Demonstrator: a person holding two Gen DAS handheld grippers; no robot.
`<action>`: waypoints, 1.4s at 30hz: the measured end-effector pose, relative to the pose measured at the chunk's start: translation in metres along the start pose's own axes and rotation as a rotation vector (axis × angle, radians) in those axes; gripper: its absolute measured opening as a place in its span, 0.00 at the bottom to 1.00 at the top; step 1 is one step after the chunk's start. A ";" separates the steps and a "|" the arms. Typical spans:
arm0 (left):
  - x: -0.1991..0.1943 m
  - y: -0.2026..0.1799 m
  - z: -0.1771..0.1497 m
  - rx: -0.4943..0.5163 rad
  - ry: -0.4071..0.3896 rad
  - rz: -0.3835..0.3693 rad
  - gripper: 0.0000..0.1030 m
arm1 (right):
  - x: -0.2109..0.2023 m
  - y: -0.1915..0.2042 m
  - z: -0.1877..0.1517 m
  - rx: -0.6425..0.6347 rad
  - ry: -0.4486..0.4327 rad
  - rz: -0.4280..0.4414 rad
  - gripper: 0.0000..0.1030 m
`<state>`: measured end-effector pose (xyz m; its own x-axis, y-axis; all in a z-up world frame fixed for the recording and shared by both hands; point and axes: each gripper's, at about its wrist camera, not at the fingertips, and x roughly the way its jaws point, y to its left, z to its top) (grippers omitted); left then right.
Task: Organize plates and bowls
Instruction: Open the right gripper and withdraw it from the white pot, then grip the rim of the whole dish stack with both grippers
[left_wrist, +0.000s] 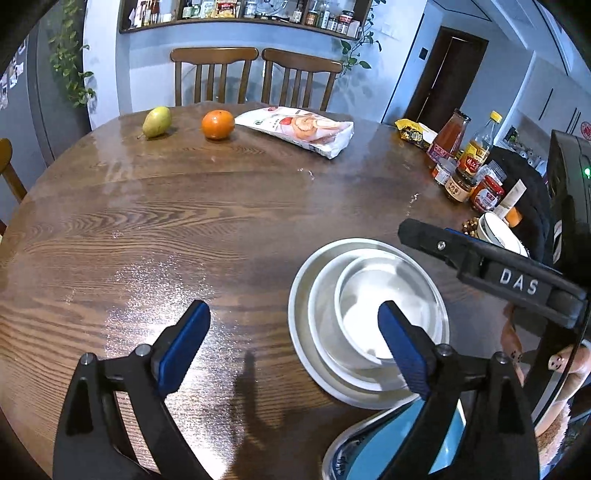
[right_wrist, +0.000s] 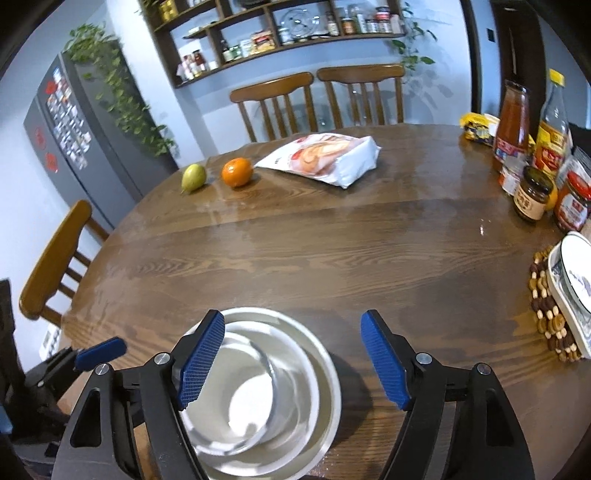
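A stack of nested steel plates (left_wrist: 306, 332) with a pale bowl (left_wrist: 365, 295) innermost stands on the wooden table (left_wrist: 184, 229). My left gripper (left_wrist: 293, 308) is open; its right finger hangs over the bowl and its left finger over bare wood. In the right wrist view the same stack (right_wrist: 317, 369) lies under my right gripper (right_wrist: 293, 319), which is open with nothing pressed between its pads. A blue dish with a steel rim (left_wrist: 384, 443) sits at the near edge. A white dark-rimmed bowl (left_wrist: 495, 230) stands to the right.
A pear (left_wrist: 157, 122), an orange (left_wrist: 218, 124) and a bread bag (left_wrist: 299, 129) lie at the far side. Bottles and jars (left_wrist: 469, 162) crowd the right edge. A patterned white dish (right_wrist: 570, 280) rests on a beaded trivet (right_wrist: 546, 306). Chairs (right_wrist: 317, 99) ring the table.
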<state>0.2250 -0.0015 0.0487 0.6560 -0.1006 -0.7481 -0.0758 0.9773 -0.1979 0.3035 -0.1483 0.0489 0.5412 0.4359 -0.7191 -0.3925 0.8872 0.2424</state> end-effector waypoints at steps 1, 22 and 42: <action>0.001 0.001 0.000 -0.002 0.001 -0.001 0.90 | -0.001 0.000 0.000 0.004 -0.002 0.000 0.75; 0.024 0.010 -0.009 -0.092 0.020 -0.096 0.93 | 0.022 -0.012 -0.014 0.052 0.080 0.179 0.91; 0.044 0.005 -0.015 -0.110 0.079 -0.149 0.94 | 0.037 -0.014 -0.026 0.062 0.170 0.150 0.91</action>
<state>0.2419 -0.0040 0.0056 0.6054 -0.2611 -0.7518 -0.0665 0.9247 -0.3747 0.3092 -0.1483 0.0019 0.3452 0.5362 -0.7703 -0.4094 0.8246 0.3905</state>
